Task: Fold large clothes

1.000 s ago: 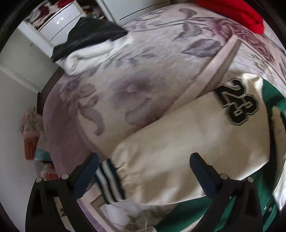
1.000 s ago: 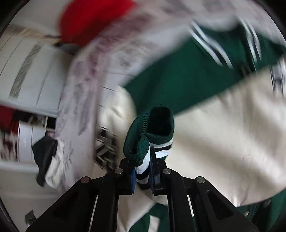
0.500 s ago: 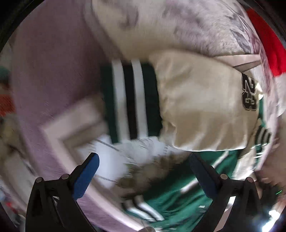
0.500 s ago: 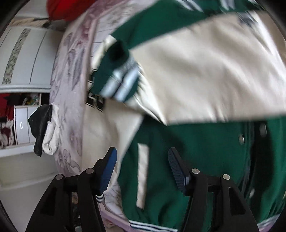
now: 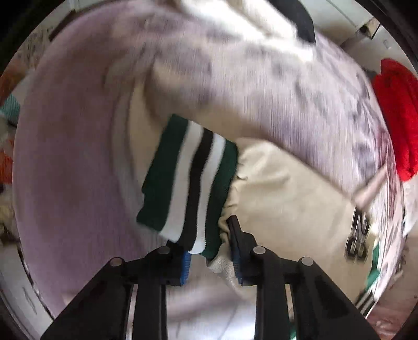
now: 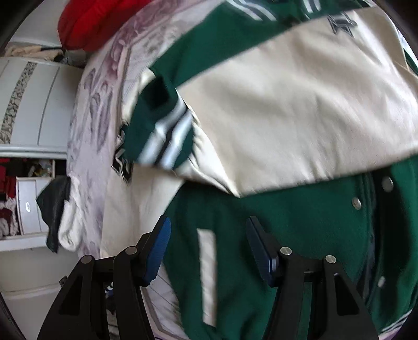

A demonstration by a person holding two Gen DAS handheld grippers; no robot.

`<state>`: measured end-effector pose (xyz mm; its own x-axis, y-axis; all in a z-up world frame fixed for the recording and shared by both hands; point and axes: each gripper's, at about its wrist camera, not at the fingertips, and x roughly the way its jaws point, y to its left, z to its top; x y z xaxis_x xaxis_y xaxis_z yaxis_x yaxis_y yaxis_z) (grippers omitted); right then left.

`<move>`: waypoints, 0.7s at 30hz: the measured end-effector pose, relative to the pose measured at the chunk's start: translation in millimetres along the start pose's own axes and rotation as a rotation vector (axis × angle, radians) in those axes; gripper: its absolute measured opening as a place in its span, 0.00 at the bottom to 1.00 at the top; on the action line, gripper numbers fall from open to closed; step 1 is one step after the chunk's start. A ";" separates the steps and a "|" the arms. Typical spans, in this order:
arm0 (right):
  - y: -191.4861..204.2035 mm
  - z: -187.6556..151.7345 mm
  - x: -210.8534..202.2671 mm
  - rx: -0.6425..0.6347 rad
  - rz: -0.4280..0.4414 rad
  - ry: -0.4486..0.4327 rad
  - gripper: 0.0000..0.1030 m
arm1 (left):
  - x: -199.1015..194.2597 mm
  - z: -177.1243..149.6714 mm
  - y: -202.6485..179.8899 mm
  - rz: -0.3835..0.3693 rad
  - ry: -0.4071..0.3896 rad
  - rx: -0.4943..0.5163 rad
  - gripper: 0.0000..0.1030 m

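Observation:
A green varsity jacket point(image 6: 274, 235) with cream sleeves lies on a floral bedspread point(image 6: 104, 104). One cream sleeve point(image 6: 287, 109) is folded across its front, its striped cuff point(image 6: 162, 136) lying loose. My right gripper point(image 6: 209, 245) is open and empty above the green front. In the left wrist view my left gripper point(image 5: 210, 251) is shut on the other sleeve's green, white and black striped cuff point(image 5: 188, 180). That cream sleeve point(image 5: 287, 204) runs to the right, toward a black number patch point(image 5: 358, 238).
A red garment point(image 5: 397, 115) lies at the far edge of the bed, also in the right wrist view point(image 6: 91, 21). A black and white garment point(image 6: 60, 214) lies on the bedspread's left side. White drawers point(image 6: 28, 206) and a wardrobe point(image 6: 34, 104) stand beyond.
My right gripper let go of the striped cuff, which now lies on the jacket, and drew back open. My left gripper moved down and closed on the other sleeve's cuff.

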<state>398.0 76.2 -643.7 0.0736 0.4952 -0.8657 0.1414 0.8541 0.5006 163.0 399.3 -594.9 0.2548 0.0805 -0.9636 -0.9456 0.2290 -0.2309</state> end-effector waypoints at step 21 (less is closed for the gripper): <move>52.3 55.1 25.6 -0.011 0.094 -0.058 0.64 | 32.9 86.5 -58.5 -0.088 -0.100 0.075 0.08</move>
<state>461.7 124.7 -640.0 0.1435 0.5634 -0.8136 0.1205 0.8061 0.5794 244.2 472.5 -601.5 0.3586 0.1525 -0.9209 -0.9020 0.3107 -0.2998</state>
